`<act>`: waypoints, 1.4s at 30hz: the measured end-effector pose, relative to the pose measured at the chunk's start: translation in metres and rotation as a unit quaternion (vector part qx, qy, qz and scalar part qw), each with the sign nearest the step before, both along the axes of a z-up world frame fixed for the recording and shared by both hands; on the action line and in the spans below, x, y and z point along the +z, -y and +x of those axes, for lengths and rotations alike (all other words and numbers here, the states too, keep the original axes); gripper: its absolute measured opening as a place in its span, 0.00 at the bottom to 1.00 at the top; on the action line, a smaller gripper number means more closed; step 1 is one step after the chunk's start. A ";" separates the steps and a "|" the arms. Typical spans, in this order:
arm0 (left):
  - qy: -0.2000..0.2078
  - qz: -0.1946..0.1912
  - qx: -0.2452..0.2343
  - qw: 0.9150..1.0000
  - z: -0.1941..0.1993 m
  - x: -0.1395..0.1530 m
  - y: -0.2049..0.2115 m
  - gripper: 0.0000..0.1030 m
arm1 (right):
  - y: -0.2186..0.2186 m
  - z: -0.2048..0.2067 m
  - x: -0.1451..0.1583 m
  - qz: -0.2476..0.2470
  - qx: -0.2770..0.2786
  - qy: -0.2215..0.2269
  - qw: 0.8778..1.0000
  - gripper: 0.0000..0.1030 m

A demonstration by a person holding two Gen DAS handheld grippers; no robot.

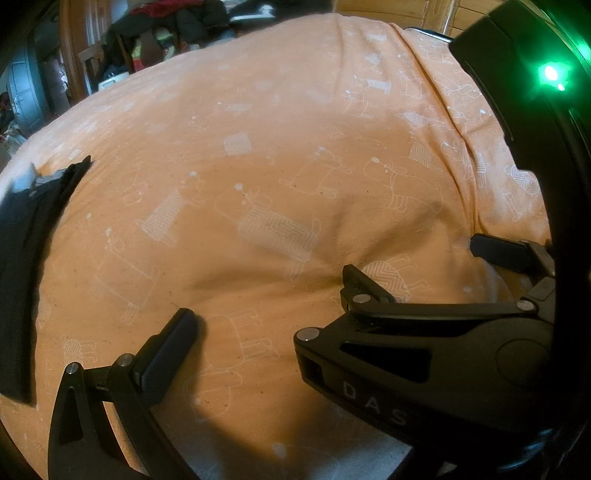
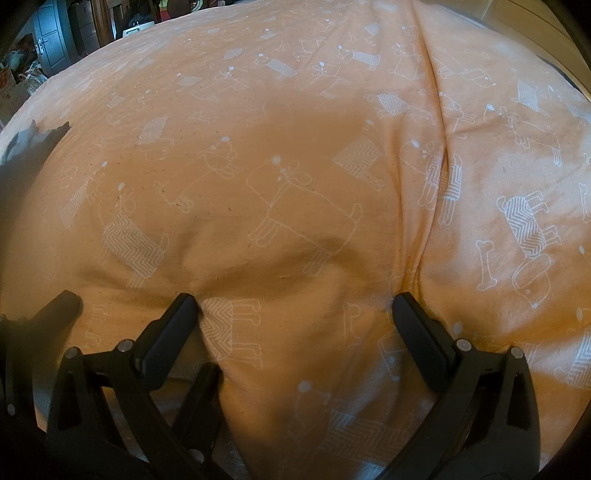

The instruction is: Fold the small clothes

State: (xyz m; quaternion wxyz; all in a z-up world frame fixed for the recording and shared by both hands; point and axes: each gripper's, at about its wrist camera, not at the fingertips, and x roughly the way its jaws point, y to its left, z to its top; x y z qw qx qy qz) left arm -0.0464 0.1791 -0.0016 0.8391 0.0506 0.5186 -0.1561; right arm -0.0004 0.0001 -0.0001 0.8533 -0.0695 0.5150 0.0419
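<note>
A dark garment (image 1: 18, 258) lies on the bed at the far left edge of the left wrist view, with a small grey piece at its top. It shows again, small and dim, as the dark garment (image 2: 26, 162) at the left of the right wrist view. My left gripper (image 1: 288, 321) is open over bare sheet; its right finger is hidden behind the other tool. My right gripper (image 2: 295, 302) is open, its fingertips (image 2: 181, 306) pressing into the sheet with nothing between them. It crosses the left wrist view as the right gripper (image 1: 413, 258). Neither gripper touches the garment.
An orange duvet (image 2: 295, 147) printed with white dogs covers the bed, with a long crease (image 2: 439, 166) running down its right side. Beyond the far edge are piled clothes (image 1: 166, 33), wooden furniture (image 1: 74, 55) and a grey-blue door (image 1: 22, 92).
</note>
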 end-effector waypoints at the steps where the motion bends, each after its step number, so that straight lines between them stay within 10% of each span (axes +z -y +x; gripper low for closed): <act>1: 0.000 0.000 0.000 1.000 0.000 0.000 0.001 1.00 | 0.000 0.000 0.000 0.000 0.000 0.000 1.000 1.00; 42: 0.000 0.002 0.003 1.000 -0.005 0.004 0.008 1.00 | 0.000 0.001 -0.001 0.000 0.000 0.001 1.000 1.00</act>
